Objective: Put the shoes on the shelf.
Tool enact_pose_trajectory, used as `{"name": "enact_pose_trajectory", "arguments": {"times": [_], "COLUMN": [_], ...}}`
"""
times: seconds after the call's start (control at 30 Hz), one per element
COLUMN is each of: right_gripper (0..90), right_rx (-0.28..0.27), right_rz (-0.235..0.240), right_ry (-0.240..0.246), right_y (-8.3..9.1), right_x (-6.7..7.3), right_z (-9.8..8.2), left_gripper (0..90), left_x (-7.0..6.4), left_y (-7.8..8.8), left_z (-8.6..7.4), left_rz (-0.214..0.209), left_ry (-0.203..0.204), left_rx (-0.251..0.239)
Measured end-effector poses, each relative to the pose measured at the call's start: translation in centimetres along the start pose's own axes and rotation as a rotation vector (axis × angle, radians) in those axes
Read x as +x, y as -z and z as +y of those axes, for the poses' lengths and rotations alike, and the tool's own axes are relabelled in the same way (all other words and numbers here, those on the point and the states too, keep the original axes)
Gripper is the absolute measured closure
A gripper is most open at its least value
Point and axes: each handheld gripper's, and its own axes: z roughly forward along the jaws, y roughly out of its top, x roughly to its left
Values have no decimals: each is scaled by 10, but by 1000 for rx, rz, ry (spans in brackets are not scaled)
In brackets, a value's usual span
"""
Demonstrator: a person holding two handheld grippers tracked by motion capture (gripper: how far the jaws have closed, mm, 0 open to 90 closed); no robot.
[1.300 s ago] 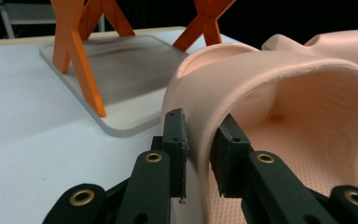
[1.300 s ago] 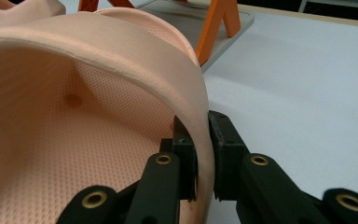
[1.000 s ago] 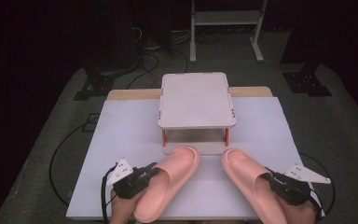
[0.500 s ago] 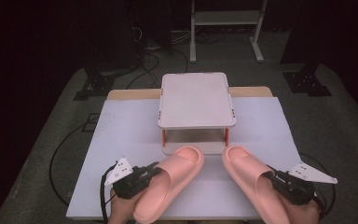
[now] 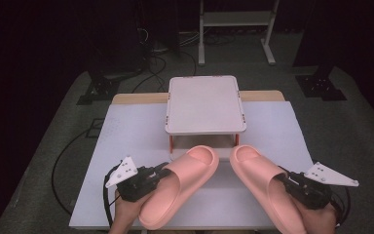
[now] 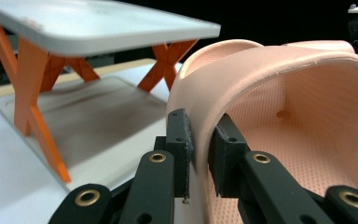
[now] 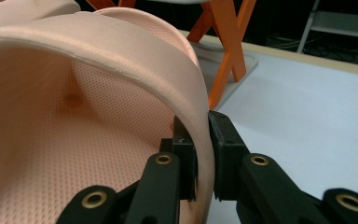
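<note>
High view: two hands come in from the bottom edge, each gripping a claw low over the near part of the white table (image 5: 126, 136). The left hand (image 5: 126, 214) carries the left claw (image 5: 163, 170), its grey three-cornered plate tilted up and to the left, the jaws pointing right and slightly away. The right hand (image 5: 319, 219) carries the right claw (image 5: 283, 178), its plate tilted out to the right, the jaws pointing left and away.

Each claw is closed on the side wall of a pink slipper. The left slipper (image 5: 180, 185) lies on a slant, toe toward the far right, heel near the table's front edge. The right slipper (image 5: 265, 187) slants the other way, toe toward the far left. The two toes sit near each other, apart, just in front of a small two-level rack (image 5: 205, 105) with a pale top shelf on orange crossed legs.

Left gripper view: the black jaws stand nearly together, pinching the thin edge of the slipper's strap wall (image 6: 200, 140), one pad (image 6: 179, 140) outside, one inside against the dimpled lining. The rack's lower shelf (image 6: 88, 112) lies bare beyond, under the top shelf.

Right gripper view: the jaws likewise clamp the strap wall of the other slipper (image 7: 200, 126), with the rack's orange legs (image 7: 223, 51) just behind.
</note>
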Motion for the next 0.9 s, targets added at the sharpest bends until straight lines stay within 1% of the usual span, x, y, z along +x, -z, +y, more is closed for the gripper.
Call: {"name": "enact_pose_trajectory", "arguments": {"times": [0.13, 0.3, 0.43, 0.47, 0.67, 0.9], "right_gripper": [814, 814, 813, 813, 813, 813], "right_rx": [-25, -33, -36, -36, -45, -49], "right_rz": [2, 3, 5, 5, 12, 19], "right_ry": [4, 9, 22, 22, 35, 38], "right_y": [3, 5, 3, 3, 0, -3], "right_x": [1, 2, 1, 1, 1, 0], "right_z": [9, 19, 30, 30, 43, 55], "left_gripper": [797, 798, 798, 798, 798, 798], "left_x": [0, 2, 4, 4, 7, 13], "left_y": [1, 1, 0, 0, -3, -5], "left_z": [13, 26, 35, 37, 46, 57], "left_rz": [-6, -18, -20, -21, -27, -19], "left_ry": [-20, -35, -38, -39, -39, -42], "left_rx": [-11, -24, -32, -34, -42, -47]}}
